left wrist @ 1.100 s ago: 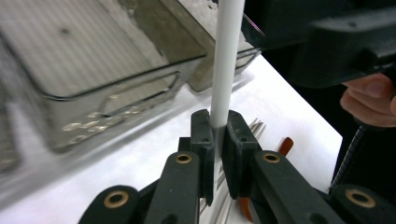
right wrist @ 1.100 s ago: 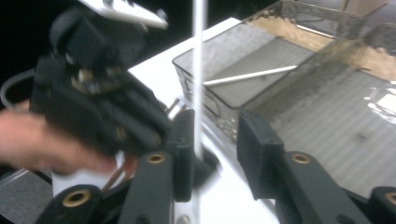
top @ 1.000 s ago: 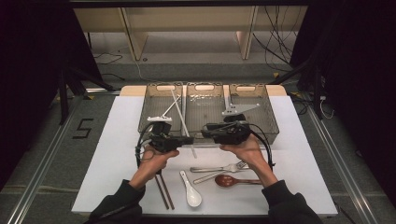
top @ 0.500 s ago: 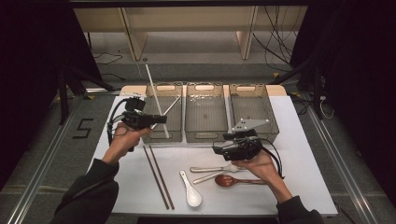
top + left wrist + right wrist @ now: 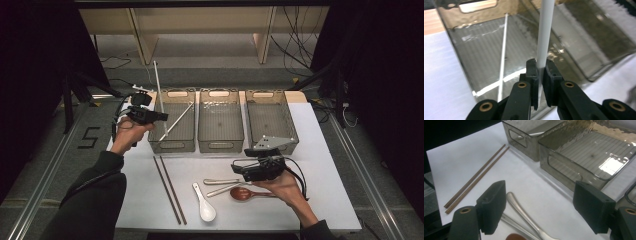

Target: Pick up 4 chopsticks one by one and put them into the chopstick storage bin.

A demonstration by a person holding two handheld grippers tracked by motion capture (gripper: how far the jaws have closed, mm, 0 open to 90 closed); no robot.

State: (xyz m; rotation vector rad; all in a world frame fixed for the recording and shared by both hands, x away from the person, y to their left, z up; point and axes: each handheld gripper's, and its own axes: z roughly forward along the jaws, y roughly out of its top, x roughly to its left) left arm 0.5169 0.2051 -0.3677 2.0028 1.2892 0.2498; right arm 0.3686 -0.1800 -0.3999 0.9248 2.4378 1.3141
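Lifted leftward, the left gripper (image 5: 161, 116) pinches a slim white chopstick (image 5: 544, 35), seemingly plastic, while the right gripper's (image 5: 544, 207) jaws have just spread, empty.

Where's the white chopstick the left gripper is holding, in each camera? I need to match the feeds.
High view: the held white chopstick stands upright at upper left, over the left bin, clamped in the left gripper.
Left gripper view: it runs from top centre down between the shut jaws.
Right gripper view: not in it.
Shared landmark: the left bin.
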